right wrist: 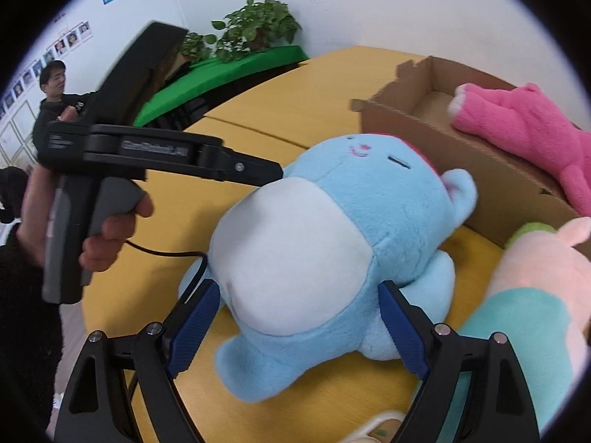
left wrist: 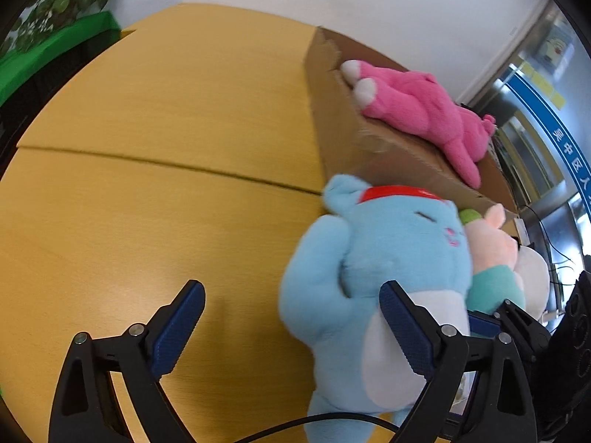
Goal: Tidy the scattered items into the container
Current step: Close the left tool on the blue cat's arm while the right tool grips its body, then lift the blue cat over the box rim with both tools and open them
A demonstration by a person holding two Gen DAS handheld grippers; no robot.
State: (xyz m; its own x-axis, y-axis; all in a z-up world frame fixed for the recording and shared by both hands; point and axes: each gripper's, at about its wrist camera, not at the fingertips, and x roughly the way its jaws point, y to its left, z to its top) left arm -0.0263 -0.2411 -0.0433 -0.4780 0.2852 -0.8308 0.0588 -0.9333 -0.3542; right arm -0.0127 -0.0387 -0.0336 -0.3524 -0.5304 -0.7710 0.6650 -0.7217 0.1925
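Note:
A light-blue plush (right wrist: 314,243) with a white belly and red collar lies on the yellow table beside the cardboard box (right wrist: 491,170); it also shows in the left wrist view (left wrist: 373,265). My right gripper (right wrist: 299,317) is open, its jaws on either side of the plush's lower body. My left gripper (left wrist: 291,328) is open and empty over bare table, left of the plush. A pink plush (left wrist: 417,110) lies across the box (left wrist: 343,118); it also shows in the right wrist view (right wrist: 524,122). A pale pink and teal plush (right wrist: 535,302) lies right of the blue one.
The yellow table (left wrist: 147,147) has a seam across it. Potted plants (right wrist: 255,26) on a green ledge stand behind it. A person (right wrist: 55,96) stands at far left. The left hand-held gripper body (right wrist: 147,151) reaches toward the plush. Cables (left wrist: 546,236) lie at right.

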